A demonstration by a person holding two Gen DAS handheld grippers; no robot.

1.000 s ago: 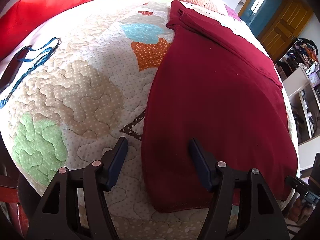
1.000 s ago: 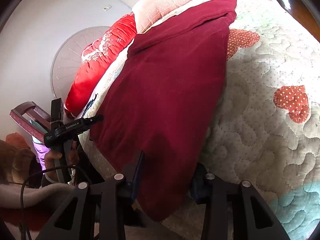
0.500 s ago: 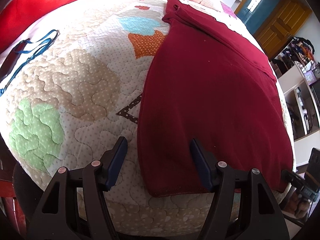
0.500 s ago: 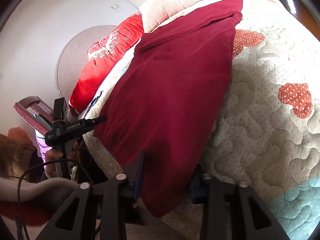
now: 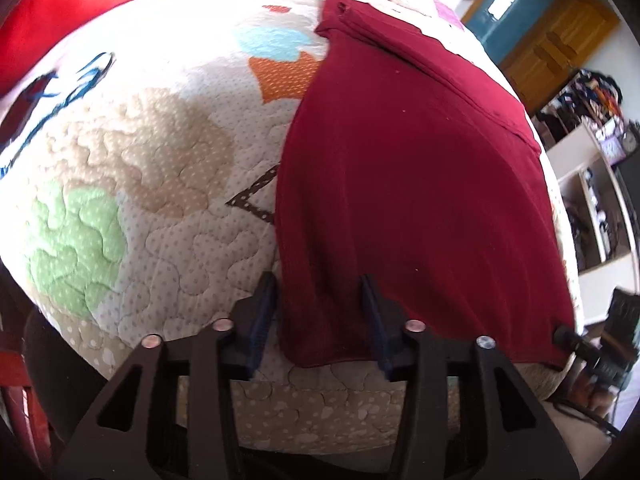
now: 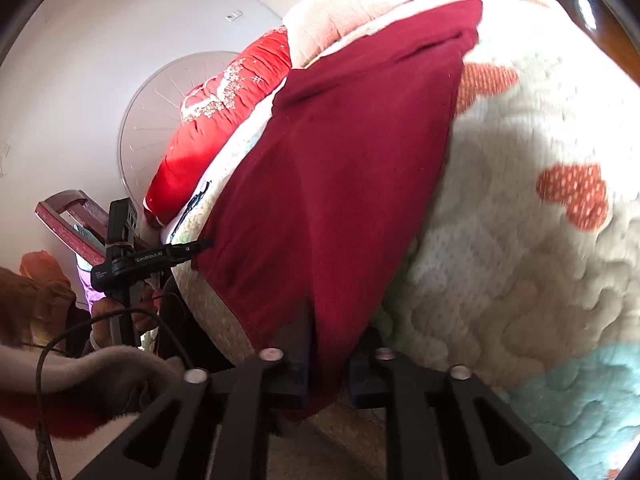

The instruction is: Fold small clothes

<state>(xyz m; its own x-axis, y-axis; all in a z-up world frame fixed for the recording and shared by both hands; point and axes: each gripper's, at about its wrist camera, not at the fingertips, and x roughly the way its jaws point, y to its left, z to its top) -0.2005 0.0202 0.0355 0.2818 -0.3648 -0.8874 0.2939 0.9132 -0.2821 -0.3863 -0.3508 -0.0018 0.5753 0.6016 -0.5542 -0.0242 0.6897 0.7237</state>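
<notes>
Left wrist view: maroon garment (image 5: 404,184) lies flat on the quilted bed (image 5: 132,184), running from 6 toward 12 o'clock. Left tongs (image 5: 318,320) are spread, straddling the garment's near-left hem corner, not yet clamped. Judged step: taking the hem corners for a lengthwise fold; next move calls for closing on the cloth, then lifting both corners together toward 12. Blue strap (image 5: 80,84) lies at 10 o'clock, well apart. Right wrist view: right tongs (image 6: 332,364) are narrowed, pinching the near-right corner of the garment (image 6: 352,168), which overhangs the bed edge. Red cushion (image 6: 224,120) and pink pillow (image 6: 344,16) at 12 bound the far end; nothing blocks the fold.
</notes>
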